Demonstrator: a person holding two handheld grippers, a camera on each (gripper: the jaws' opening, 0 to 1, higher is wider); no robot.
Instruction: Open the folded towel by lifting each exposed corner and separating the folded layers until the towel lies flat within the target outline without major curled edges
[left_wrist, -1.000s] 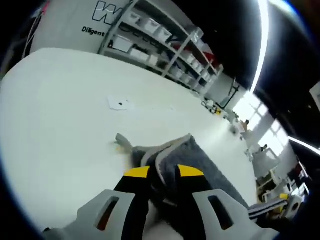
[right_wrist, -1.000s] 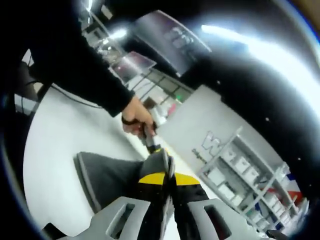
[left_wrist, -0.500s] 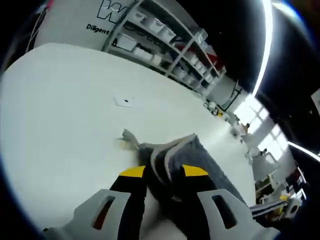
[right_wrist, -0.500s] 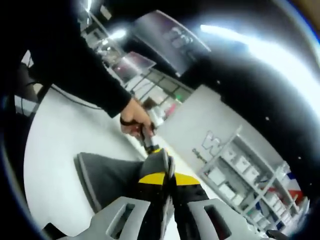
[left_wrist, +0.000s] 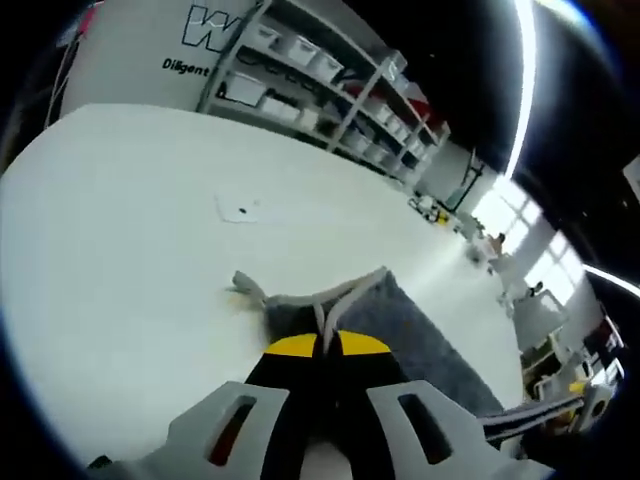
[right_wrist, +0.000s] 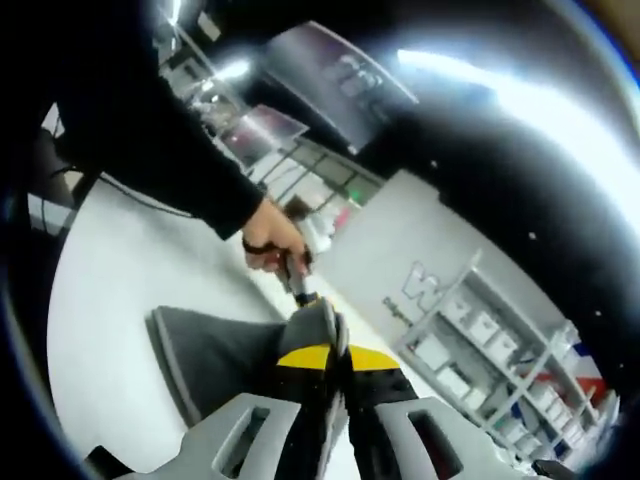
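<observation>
Step in hand, as it appears: unfolding — both grippers have a hold on the towel and the layers are about to be drawn apart.

In the left gripper view, the left gripper (left_wrist: 325, 345) has its yellow-tipped jaws pressed together on a pale-edged fold of the towel (left_wrist: 420, 335). The towel is dark grey with a lighter border, and it lies on a broad white table (left_wrist: 120, 250), trailing away to the right of the jaws. A small loose end of the border pokes out to the left, just beside the clamped fold. The cloth near the jaws is bunched and raised, not flat.

In the right gripper view, the right gripper (right_wrist: 335, 357) is likewise clenched on an edge of the towel, which rises in a peak above the jaws. To the left a grey panel of cloth spreads flat on the table. A hand (right_wrist: 272, 240) in a dark sleeve holds the other gripper just beyond the peak, so the two grips sit close together.

The next move likely calls for lifting and carrying the two held edges apart — smoothly, to keep the border from curling. No target outline can be made out on the table
</observation>
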